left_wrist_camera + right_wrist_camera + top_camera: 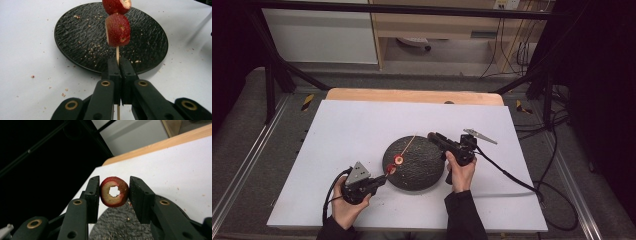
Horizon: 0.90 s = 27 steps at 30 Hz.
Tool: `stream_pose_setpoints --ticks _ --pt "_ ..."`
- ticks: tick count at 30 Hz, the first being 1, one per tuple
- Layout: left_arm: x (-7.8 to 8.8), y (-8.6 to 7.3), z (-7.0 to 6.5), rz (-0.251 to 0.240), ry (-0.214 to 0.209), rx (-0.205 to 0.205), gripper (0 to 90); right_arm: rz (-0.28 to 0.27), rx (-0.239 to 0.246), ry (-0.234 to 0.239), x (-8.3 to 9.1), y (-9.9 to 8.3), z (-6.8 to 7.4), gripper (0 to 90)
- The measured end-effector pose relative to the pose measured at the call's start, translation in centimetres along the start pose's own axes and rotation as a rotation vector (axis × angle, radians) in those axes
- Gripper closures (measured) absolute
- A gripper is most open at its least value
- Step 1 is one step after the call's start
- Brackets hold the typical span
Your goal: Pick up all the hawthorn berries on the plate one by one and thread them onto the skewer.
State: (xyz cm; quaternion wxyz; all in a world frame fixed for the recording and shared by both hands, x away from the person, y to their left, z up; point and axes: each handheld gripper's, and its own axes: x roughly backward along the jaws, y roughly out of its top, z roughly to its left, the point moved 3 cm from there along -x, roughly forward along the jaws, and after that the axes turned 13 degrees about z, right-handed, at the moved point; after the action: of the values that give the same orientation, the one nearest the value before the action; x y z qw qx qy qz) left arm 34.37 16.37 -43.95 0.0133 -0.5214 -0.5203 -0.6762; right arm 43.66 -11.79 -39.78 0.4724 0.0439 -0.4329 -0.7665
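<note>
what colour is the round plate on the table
Black, with a rough ridged texture; the plate shows best in the left gripper view.

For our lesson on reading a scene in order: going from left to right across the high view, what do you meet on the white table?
Left gripper → two red fruit pieces on the skewer → bare right part of the black plate → right gripper with its grey plate.

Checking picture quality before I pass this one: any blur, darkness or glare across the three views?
High view: dim and soft, dark at both sides, white table evenly lit. Left gripper view: skewer and plate sharp, top fruit piece cropped. Right gripper view: cored fruit ring fairly sharp, left half black, no glare.
</note>
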Motion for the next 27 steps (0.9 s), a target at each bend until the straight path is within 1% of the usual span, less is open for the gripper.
stream_pose_setpoints --ticks 3,8,16,27 --pt "-0.1 0.2 -0.3 -0.006 -0.002 -0.001 88.5 -0.035 -0.018 0.013 0.1 0.3 0.1 62.0" --pt "-0.4 0.5 -0.7 -0.014 -0.01 0.001 88.5 -0.074 -0.051 0.028 0.1 0.7 0.2 62.0" --pt "-0.9 0.9 -1.8 -0.022 -0.031 -0.011 88.5 -0.143 -0.073 0.043 0.1 1.2 0.3 62.1" --pt "-1.3 1.4 -2.5 -0.037 -0.038 -0.016 88.5 -0.189 -0.114 0.073 0.4 1.7 0.4 62.1"
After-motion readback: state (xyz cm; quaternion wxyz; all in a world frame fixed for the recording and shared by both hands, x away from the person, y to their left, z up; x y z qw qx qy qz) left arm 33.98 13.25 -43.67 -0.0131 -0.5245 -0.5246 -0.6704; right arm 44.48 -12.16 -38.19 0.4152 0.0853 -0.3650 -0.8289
